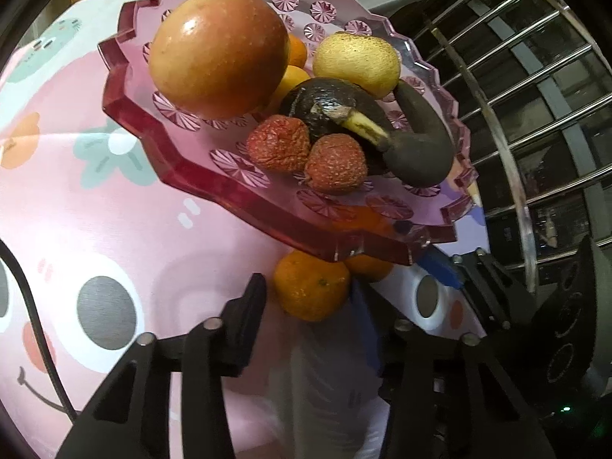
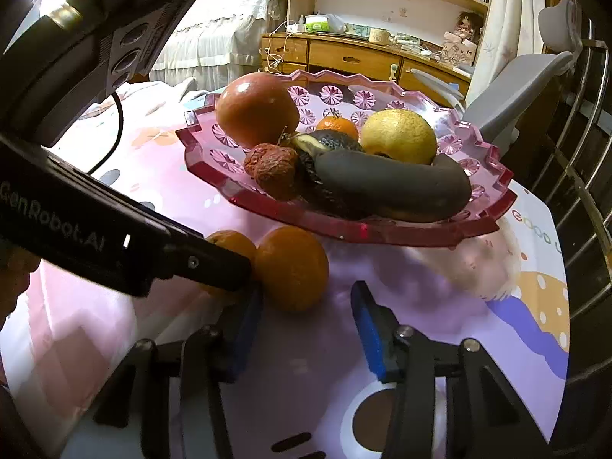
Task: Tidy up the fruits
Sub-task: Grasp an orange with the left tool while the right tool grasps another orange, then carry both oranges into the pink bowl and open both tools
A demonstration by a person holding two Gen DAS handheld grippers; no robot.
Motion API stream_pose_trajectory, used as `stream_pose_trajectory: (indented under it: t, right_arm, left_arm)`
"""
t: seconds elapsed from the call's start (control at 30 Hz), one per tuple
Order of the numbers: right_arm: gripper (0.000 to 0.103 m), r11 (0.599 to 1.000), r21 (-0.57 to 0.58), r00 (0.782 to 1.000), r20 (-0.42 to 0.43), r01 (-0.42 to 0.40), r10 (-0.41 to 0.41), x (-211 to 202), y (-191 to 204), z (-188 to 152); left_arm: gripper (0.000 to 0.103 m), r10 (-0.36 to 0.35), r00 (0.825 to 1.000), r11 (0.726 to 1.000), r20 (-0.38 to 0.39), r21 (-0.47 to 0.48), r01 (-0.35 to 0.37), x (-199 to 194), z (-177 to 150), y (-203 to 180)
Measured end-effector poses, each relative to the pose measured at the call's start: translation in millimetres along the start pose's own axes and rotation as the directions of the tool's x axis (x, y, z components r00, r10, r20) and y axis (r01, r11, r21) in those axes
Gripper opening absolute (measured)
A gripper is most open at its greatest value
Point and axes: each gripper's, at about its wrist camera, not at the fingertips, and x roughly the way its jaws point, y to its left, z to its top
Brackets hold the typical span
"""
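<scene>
A pink scalloped glass fruit dish (image 1: 229, 195) (image 2: 382, 235) stands raised above the table and holds a big red-orange apple (image 1: 218, 51) (image 2: 256, 109), a yellow pear (image 1: 357, 63) (image 2: 399, 135), a blackened banana (image 1: 419, 145) (image 2: 390, 187), an avocado (image 1: 325, 103), two lychees (image 1: 279, 143) (image 2: 273, 170) and small oranges (image 2: 336, 127). Two loose oranges (image 1: 311, 285) (image 2: 292, 267) lie on the table under the dish's rim. My left gripper (image 1: 329, 306) is open just before them. My right gripper (image 2: 306, 306) is open, the nearer orange close to its left finger.
A pink cartoon-print cloth (image 1: 114, 229) (image 2: 420, 306) covers the table. A metal rail (image 1: 516, 114) (image 2: 589, 176) runs along the right side. The left gripper's body (image 2: 95, 229) crosses the right wrist view at left. A grey chair (image 2: 516, 88), desk and bed stand behind.
</scene>
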Motion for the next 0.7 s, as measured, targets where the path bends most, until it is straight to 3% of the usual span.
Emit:
stream_pose_trajectory:
  t: [0.13, 0.7]
  right_arm:
    - [0.033, 0.999, -0.024, 1.0, -0.001, -0.03, 0.03, 1, 4, 2]
    - [0.028, 0.999, 0.042, 0.998, -0.063, 0.0, 0.003, -17, 15, 0]
  left_arm:
    - [0.04, -0.006, 1.0, 1.0, 0.004, -0.01, 0.006, -2, -2, 2]
    - [0.04, 0.039, 0.998, 0.999, 0.051, -0.013, -0.039, -42, -20, 23]
